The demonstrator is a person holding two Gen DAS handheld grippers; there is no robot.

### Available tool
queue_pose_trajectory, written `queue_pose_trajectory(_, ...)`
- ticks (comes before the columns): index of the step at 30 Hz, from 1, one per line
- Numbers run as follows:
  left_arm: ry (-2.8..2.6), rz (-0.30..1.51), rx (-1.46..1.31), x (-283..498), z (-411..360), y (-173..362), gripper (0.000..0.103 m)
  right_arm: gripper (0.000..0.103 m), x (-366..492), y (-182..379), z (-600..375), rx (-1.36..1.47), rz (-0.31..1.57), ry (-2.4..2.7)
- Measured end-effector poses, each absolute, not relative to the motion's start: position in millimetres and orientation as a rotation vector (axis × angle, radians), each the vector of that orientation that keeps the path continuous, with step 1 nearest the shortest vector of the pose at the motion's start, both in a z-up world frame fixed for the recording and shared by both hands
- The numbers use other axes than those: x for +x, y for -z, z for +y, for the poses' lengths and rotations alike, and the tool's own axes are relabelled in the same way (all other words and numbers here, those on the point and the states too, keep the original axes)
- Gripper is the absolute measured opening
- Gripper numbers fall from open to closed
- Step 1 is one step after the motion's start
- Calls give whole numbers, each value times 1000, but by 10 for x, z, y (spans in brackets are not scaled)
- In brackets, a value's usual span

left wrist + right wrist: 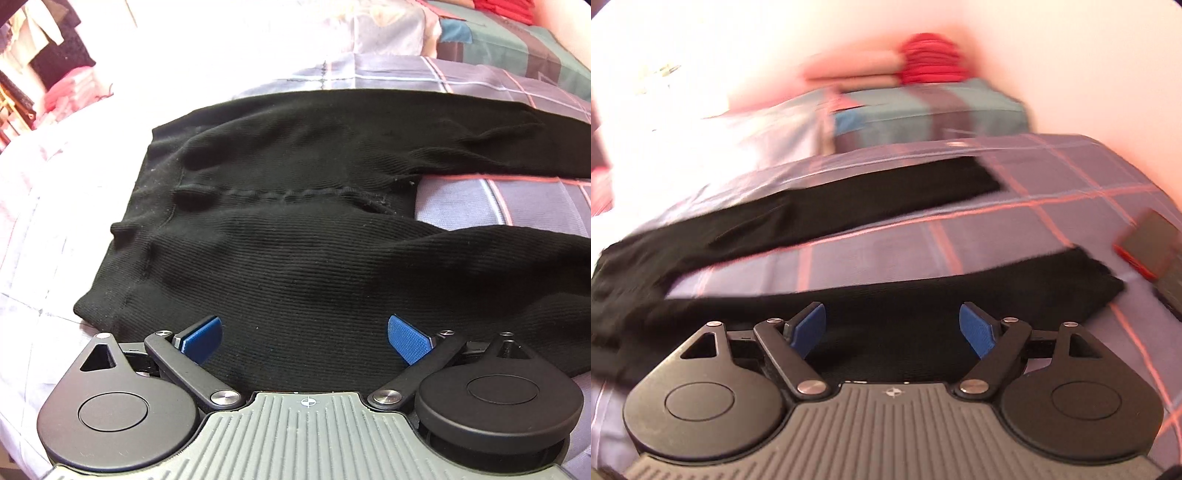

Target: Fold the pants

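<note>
With the black ribbed pants [295,206] spread flat on the plaid bedspread [1015,236], legs apart, and both left tongs [304,338] and right tongs [892,326] released and empty above the near leg, we should pinch its outer edge at two well-spaced spots before folding it over the far leg.

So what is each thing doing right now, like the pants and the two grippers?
Pants: lying flat on the bed, unfolded, legs spread apart.
Left gripper: open, over the pants, holding nothing.
Right gripper: open, over one pant leg, holding nothing.
Phone: lying on the bedspread, beside the leg ends.
</note>
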State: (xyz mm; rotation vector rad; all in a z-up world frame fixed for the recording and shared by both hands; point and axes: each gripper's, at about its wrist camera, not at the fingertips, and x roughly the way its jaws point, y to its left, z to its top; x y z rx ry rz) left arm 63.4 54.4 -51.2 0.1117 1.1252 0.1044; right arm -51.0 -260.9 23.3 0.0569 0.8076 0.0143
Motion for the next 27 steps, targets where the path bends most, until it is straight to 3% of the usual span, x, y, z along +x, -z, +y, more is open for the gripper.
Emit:
queue_pose_trajectory(2,-115,1151,106,642,573,583,103,82,-360,-155,-2272,-4,834,-127)
queue_pose_trajectory(5,-116,1183,102,596,621,695,103,70,-106,3,-1960,-77,870,-184)
queue_pose_trajectory(6,-112,1174,97,574,637,697,103,56,-11,96,-1938,-78,908,-190)
queue_pose_trajectory(7,-111,1173,97,564,649,700,103,23,49,216,-1939,-65,970,-187)
queue_pose_trajectory(10,-112,1180,86,570,680,701,103,4,-45,215,-1989,-72,1000,-206)
queue_pose_trajectory(19,-128,1187,51,522,852,700,103,6,-485,46,-2157,-46,1014,-179)
queue_pose_trajectory(20,-128,1189,46,523,866,700,103,10,-448,-12,-2124,-54,985,-166)
queue_pose_trajectory(22,-128,1189,45,528,875,703,103,36,-388,-122,-2025,-93,912,-160)
queue_pose_trajectory(24,-130,1188,53,525,858,711,103,50,-309,-128,-1936,-96,897,-192)
queue_pose_trajectory(27,-132,1188,48,529,861,721,103,50,-184,130,-1878,-82,1040,-242)
